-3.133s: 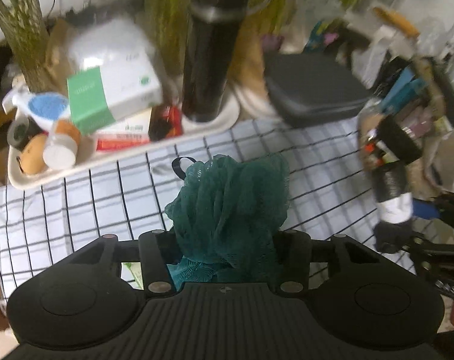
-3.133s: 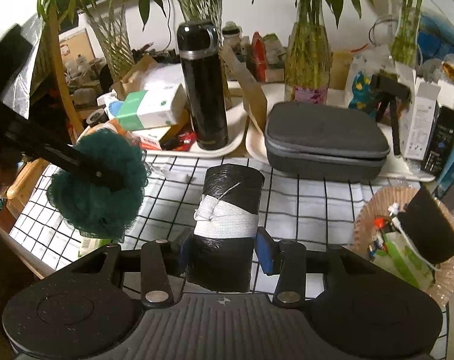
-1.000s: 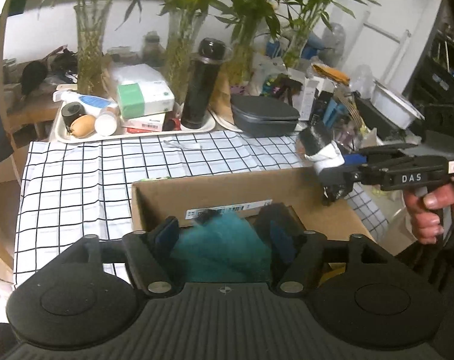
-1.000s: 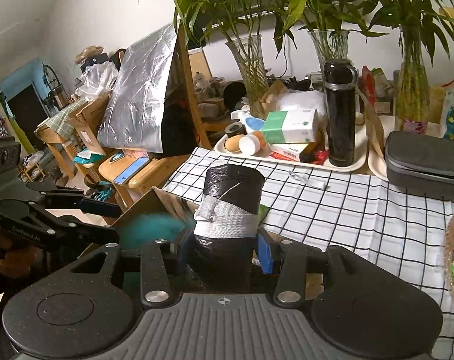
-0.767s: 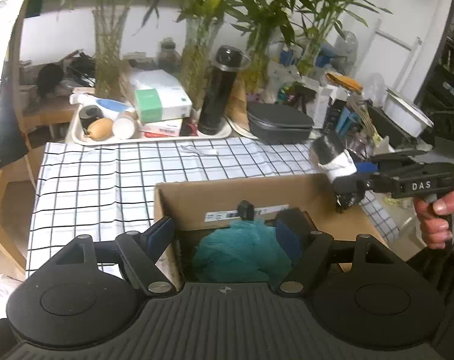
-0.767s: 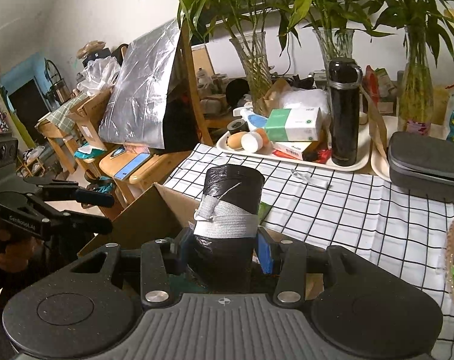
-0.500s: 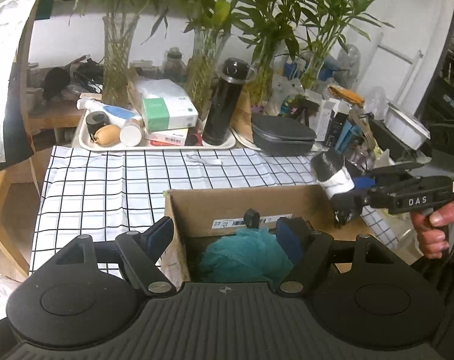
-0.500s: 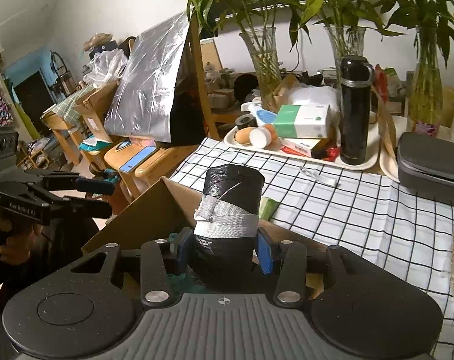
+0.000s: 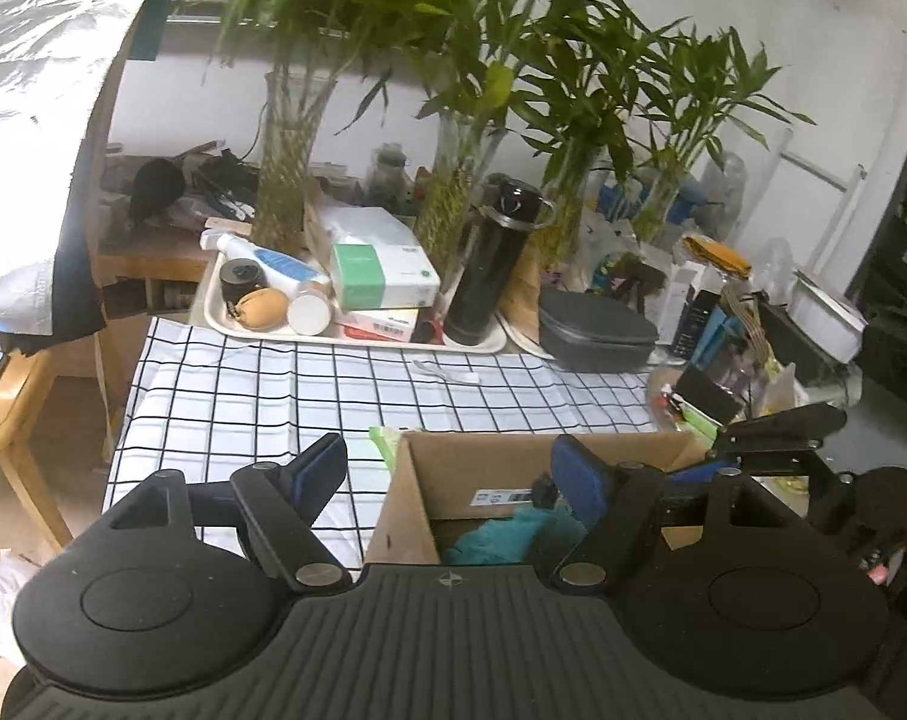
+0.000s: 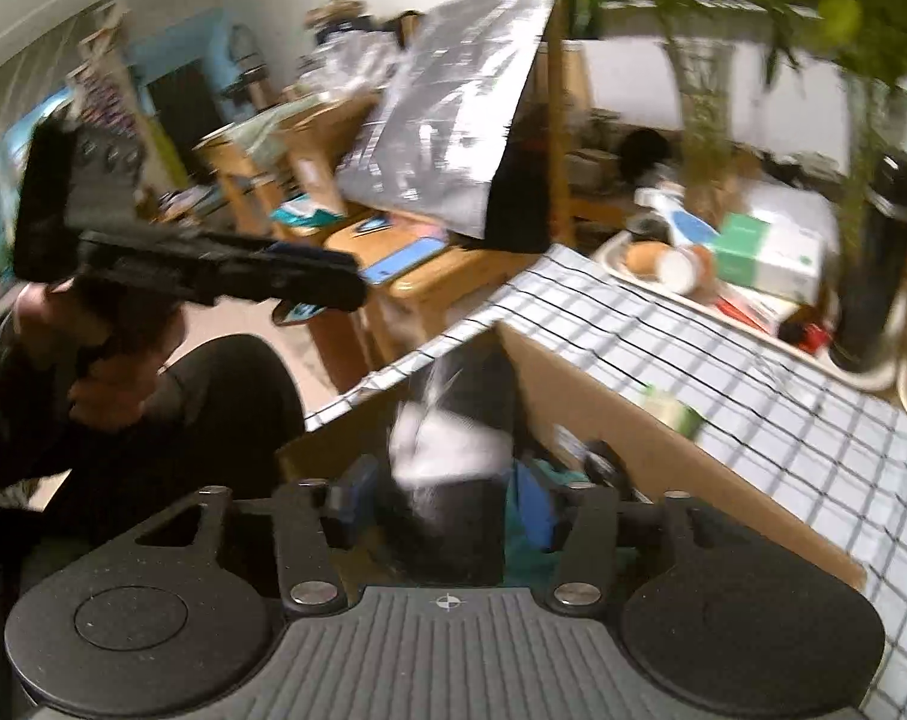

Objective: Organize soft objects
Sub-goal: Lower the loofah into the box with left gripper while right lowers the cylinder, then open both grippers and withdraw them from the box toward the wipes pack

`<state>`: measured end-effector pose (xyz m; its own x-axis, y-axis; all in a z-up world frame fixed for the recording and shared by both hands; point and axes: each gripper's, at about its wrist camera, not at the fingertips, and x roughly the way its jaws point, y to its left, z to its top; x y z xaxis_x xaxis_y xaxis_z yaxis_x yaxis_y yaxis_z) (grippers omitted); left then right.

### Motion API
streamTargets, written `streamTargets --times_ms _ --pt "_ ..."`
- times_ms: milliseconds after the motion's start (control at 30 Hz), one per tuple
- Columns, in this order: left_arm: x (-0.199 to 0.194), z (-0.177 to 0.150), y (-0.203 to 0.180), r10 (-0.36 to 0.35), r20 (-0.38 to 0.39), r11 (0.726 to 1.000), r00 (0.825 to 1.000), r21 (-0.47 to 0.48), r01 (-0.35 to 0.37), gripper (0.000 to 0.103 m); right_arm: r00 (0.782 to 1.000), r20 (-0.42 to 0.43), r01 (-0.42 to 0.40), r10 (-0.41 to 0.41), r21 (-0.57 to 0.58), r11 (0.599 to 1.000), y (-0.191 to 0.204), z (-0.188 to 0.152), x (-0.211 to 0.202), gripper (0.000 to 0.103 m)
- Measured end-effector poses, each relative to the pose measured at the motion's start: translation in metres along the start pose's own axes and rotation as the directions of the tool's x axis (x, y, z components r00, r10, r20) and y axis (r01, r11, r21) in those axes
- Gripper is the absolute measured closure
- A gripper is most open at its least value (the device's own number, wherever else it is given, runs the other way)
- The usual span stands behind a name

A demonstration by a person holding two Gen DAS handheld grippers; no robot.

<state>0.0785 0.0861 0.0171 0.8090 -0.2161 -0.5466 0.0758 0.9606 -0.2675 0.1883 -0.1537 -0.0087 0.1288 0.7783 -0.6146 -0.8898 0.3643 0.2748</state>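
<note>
Tools tilt downward over cardboard box (image 9: 453,474); right tool (image 10: 444,507) opening around black roll (image 10: 447,468).

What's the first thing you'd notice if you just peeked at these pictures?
Probably the cardboard box at the near edge of the checked tablecloth, with a teal fluffy sponge inside. The right tongs are opening around a black roll with a white band above it.

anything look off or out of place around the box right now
Nothing looks spilled or damaged. The teal mesh pouf lies inside the cardboard box, and the black roll sits between the right gripper's opening jaws.
</note>
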Motion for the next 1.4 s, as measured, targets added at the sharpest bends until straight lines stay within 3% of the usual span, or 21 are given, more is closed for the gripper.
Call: streamTargets --times_ms 333,633,900,1133,1400 --pt "0.0 -0.004 0.007 0.015 -0.015 1.0 1.0 0.011 -0.015 0.028 0.997 0.015 0.079 -0.08 0.034 0.996 -0.008 -0.003 -0.007 0.01" --pt "0.007 -0.003 0.011 0.029 -0.027 1.0 0.999 0.009 -0.028 0.028 0.979 0.046 0.191 -0.197 0.103 0.976 -0.028 -0.002 -0.015 0.002" --pt "0.016 -0.003 0.01 0.041 -0.036 0.999 0.999 0.032 -0.04 0.028 0.941 0.036 0.326 -0.337 0.177 0.929 -0.047 -0.007 -0.019 0.0" --pt "0.026 0.0 0.01 0.045 -0.036 0.998 0.998 0.046 -0.044 0.028 0.889 0.014 0.441 -0.458 0.25 0.862 -0.066 -0.013 -0.025 0.0" --pt "0.042 0.005 0.01 0.05 -0.042 0.998 0.998 0.035 -0.049 0.028 0.822 -0.024 0.536 -0.57 0.372 0.758 -0.091 -0.018 -0.033 0.0"
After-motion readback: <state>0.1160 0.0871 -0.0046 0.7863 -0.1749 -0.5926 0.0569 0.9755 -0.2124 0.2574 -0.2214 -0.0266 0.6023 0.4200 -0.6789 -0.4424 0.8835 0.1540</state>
